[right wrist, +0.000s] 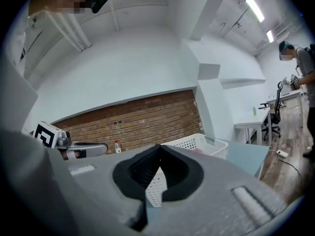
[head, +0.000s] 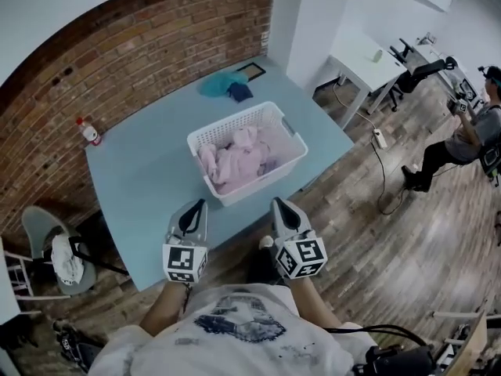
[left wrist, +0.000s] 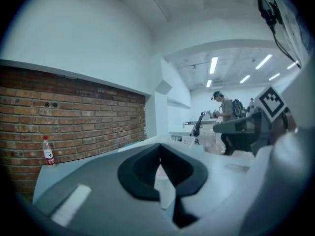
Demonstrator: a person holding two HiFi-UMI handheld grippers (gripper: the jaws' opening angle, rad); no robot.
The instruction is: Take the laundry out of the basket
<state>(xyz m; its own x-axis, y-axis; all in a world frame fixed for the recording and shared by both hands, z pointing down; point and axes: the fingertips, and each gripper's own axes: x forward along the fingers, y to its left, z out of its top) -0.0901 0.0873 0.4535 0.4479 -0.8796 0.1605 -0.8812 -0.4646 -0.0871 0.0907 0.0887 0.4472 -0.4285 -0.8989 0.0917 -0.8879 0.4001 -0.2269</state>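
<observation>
left claw (head: 199, 203) and right claw (head: 276, 202) hang closed near the basket (head: 249, 191) of laundry (head: 235, 163).

The front wall of the basket (head: 262, 182) hides whatever's under the pink laundry (head: 235, 163), so no clue how deep the pile goes. The bottle (head: 89, 131) label is way too tiny to read. The dark flat thing (head: 252, 71) at the table's far corner, can't tell what it is. The person (head: 470, 135) on the right is cut off by the edge.
</observation>
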